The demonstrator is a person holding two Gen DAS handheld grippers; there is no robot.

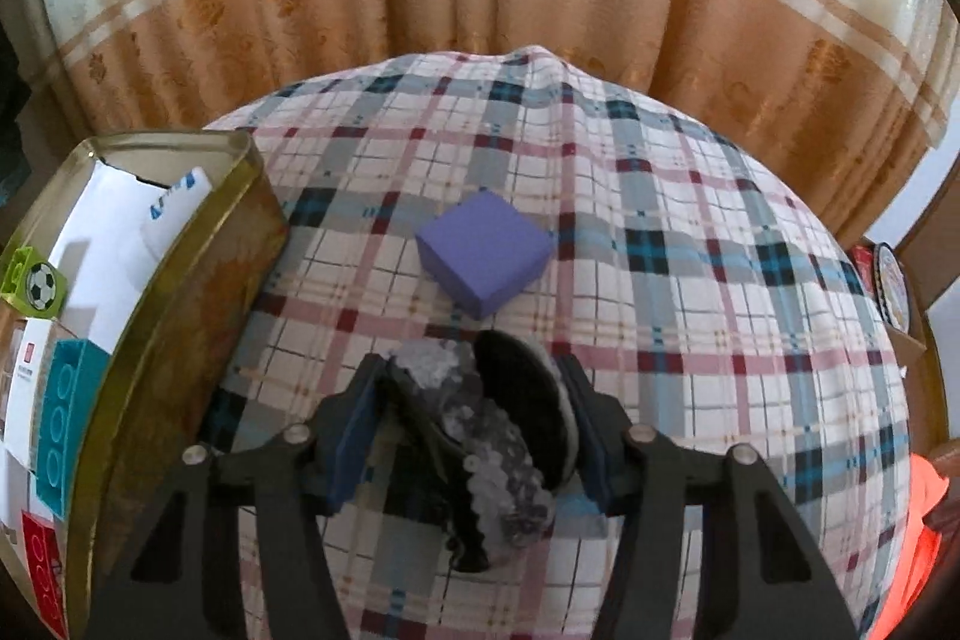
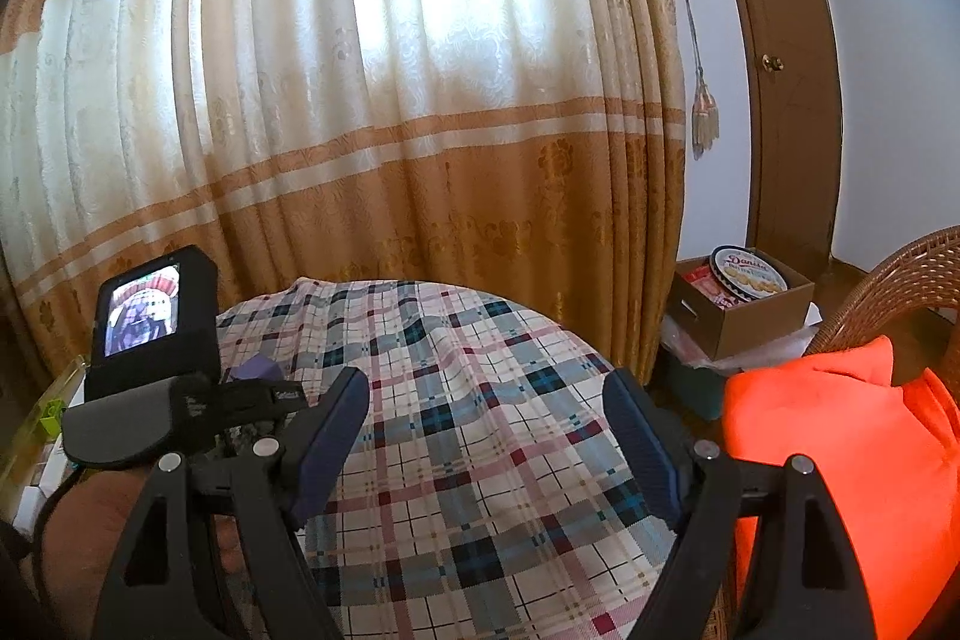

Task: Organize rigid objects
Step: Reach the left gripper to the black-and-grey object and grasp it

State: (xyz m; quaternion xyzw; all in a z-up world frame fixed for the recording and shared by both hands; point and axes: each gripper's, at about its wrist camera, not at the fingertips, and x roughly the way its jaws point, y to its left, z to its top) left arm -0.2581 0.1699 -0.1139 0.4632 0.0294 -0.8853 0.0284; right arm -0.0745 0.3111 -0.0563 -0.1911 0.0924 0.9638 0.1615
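With your left hand-held gripper (image 1: pixel 474 400) clamped on the glittery hair claw (image 1: pixel 480 436), you needed to carry it level toward the gold tin (image 1: pixel 180 280) at 9 o'clock, while your right hand-held gripper (image 2: pixel 486 436) stood wide and empty.

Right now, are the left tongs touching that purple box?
Apart. The left wrist view shows bare plaid cloth between the purple box and the left tongs, which are shut on a dark glittery hair clip.
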